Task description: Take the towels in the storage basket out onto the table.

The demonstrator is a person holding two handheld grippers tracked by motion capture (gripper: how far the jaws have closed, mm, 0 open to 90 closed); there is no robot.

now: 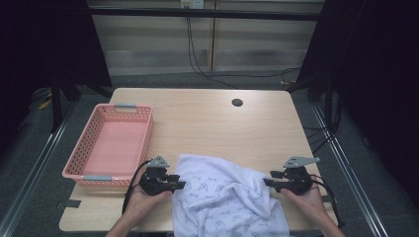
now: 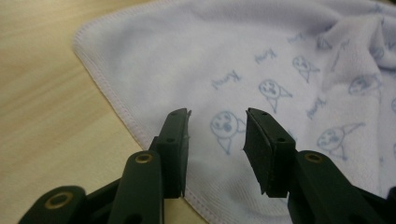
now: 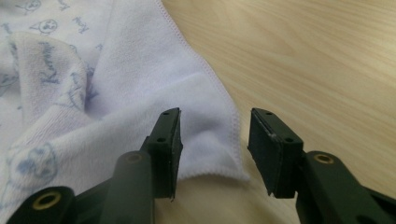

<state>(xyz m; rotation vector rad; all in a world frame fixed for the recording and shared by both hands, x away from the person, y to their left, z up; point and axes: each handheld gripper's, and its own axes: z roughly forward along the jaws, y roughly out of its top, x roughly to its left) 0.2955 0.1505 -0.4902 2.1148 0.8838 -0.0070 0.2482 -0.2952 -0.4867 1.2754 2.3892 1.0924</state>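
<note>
Hovering with jaws apart, the left tool (image 1: 179, 185) and right tool (image 1: 267, 182) flank the rumpled towel (image 1: 227, 197) lying between them on the desk (image 1: 207, 128); closing too high could miss its thin hem.

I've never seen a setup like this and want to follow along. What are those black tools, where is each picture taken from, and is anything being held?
A person sits at a wooden table with a hand-held gripper in each hand: the left gripper and the right gripper. Each has two black jaws that pinch things.

The high view looks down from above the person. The other two pictures come from small cameras riding on each gripper, looking along its jaws.

On the table lie a white towel printed with little blue faces, and, to the left, an empty pink basket.

Nothing is held. Both pairs of jaws stand open: the left gripper over the towel's edge, the right gripper at a corner.
</note>
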